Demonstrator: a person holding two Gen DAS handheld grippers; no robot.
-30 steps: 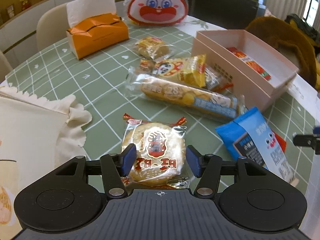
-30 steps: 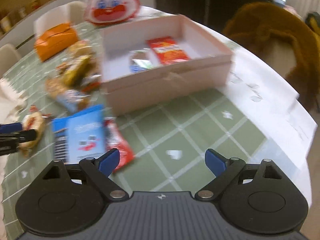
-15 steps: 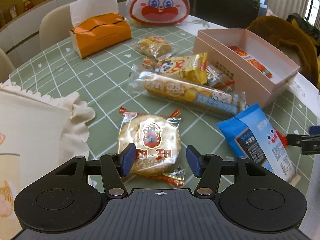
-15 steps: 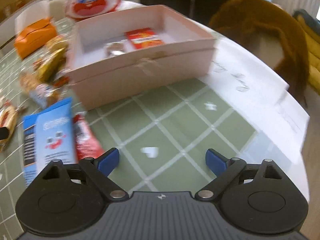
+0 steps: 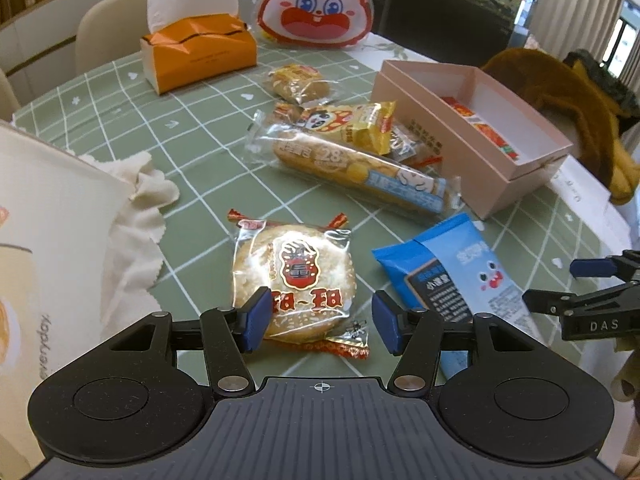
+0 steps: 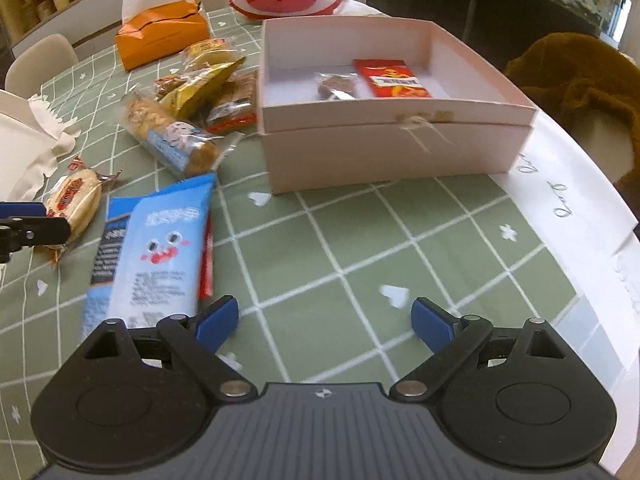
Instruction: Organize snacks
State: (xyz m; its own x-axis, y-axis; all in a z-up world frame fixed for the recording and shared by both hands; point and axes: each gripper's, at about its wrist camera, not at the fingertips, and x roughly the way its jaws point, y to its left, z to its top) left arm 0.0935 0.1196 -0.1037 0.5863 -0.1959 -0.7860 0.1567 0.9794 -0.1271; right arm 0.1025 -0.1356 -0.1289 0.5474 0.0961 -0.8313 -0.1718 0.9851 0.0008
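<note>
Drawing back a little, the left gripper [image 5: 318,322] hangs with fingers wide over the round wrapped rice cracker [image 5: 294,278] at lower centre. Light, brittle and slick in its wrapper, it likely wants a gentle pinch across the edges. Farther right, the right gripper [image 6: 324,322] gapes empty before the pink box [image 6: 400,152].

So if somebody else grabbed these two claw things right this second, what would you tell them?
Left gripper: open, straddling the round rice cracker pack, not closed on it.
Right gripper: open, empty, over bare tablecloth beside the blue packet.
Pink box: holds a red packet and a small clear-wrapped snack.
Left to do: cracker, blue packet, long cake roll, the yellow panda pack pile.
</note>
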